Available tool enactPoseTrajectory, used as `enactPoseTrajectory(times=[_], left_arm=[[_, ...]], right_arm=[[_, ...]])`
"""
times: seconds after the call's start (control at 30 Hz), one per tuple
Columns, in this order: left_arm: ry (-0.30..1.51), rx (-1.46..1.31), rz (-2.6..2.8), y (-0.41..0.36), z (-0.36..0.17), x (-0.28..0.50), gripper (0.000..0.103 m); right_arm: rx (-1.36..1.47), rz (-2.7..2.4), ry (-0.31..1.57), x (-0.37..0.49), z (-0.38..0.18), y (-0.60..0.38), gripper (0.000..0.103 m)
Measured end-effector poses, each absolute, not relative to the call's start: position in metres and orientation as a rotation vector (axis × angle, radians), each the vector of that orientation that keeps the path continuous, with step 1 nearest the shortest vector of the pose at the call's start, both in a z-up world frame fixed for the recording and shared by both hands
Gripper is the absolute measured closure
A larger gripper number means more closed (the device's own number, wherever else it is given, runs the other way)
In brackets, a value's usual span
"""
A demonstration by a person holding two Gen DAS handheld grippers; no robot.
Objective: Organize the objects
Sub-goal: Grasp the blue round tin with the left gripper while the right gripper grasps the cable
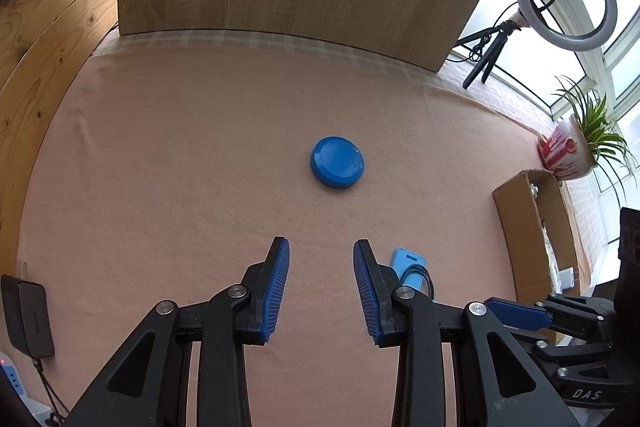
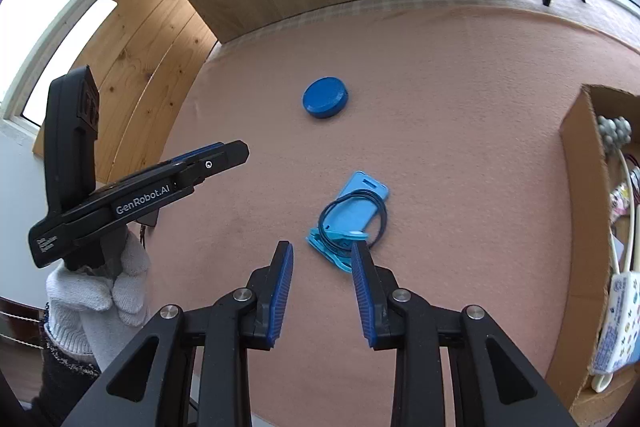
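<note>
Pink cloth covers the bench (image 2: 460, 67), and we read the scene from left to right. At the far left of the left wrist view a black box (image 1: 28, 315) lies on the cloth. Our left hand-held gripper (image 1: 321, 291) hangs above the cloth with its blue pads (image 1: 276, 291) spread apart and nothing between them; in the right wrist view a white-gloved hand (image 2: 96, 291) grips its handle. Ahead of it, well apart, the round blue lid (image 1: 337, 162) lies flat. Our right hand-held gripper (image 2: 322, 293) is likewise released, its jaws apart, and just beyond its right finger lies the light blue card holder (image 2: 352, 217) with a dark cord (image 2: 352, 215) looped on it. At the right edge stands a cardboard box (image 2: 580, 227) holding what may be cables and packets.
</note>
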State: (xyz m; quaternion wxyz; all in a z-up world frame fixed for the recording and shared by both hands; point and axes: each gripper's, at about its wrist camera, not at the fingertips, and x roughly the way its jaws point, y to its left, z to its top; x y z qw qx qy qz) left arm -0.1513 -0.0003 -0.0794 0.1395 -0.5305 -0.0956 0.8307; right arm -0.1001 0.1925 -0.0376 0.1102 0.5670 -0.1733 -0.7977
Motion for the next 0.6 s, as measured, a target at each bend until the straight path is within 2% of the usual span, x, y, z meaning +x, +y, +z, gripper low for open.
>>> enactPoseTrajectory(times=[0.2,0.3,0.53,0.57,0.6], left_arm=[[-0.286,-1.547,2.373,-0.007,-0.089,-0.169,0.067],[-0.261,-1.564,2.364,-0.004,-0.094,-0.181,0.058],[-0.22,-1.586,2.337,0.012,-0.108,-0.211,0.056],[-0.219,-1.587,2.331,0.015,-0.11,-0.215,0.056],[-0.216,-1.588,2.323,0.018,-0.112,-0.219,0.055]], right_arm=[[1.807,-2.286,-0.389,-0.133,-0.067,0.162,0.075],[1.849,-2.272,-0.384,-0.139,-0.078,0.157,0.075],[1.914,-2.27,-0.312,-0.148,-0.09,0.148,0.076],[1.921,-2.276,-0.298,-0.148,-0.091,0.147,0.077],[1.93,-2.276,-0.287,-0.149,-0.093,0.146,0.084]])
